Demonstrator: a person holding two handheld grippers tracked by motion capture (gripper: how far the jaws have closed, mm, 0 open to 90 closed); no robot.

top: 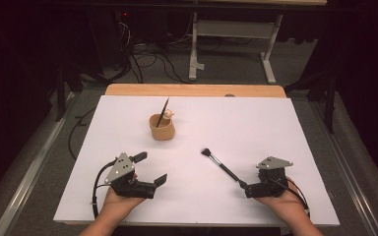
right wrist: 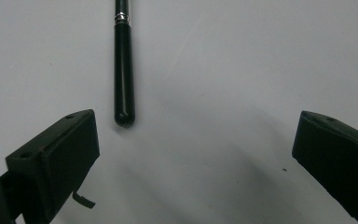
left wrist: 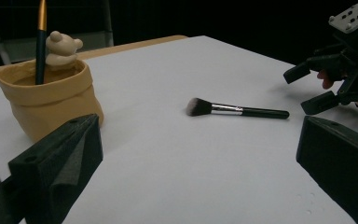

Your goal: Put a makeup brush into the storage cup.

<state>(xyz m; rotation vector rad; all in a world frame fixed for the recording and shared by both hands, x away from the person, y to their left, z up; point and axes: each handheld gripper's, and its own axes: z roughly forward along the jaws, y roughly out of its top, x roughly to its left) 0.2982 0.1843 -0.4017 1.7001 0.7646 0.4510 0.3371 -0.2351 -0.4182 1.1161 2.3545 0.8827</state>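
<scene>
Both grippers spread wide: right gripper [top: 244, 186] just behind the makeup brush [top: 220, 165], cup [top: 162, 127] beyond.

Brush [right wrist: 123, 70]: glossy black handle, metal ferrule. Cup [left wrist: 46, 100]: matt, cloth-like folds. Table sheet [top: 256, 128]: smooth, matt.

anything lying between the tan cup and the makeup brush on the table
No. In the left gripper view the stretch between the cup and the makeup brush is bare white table; the high view agrees.
</scene>
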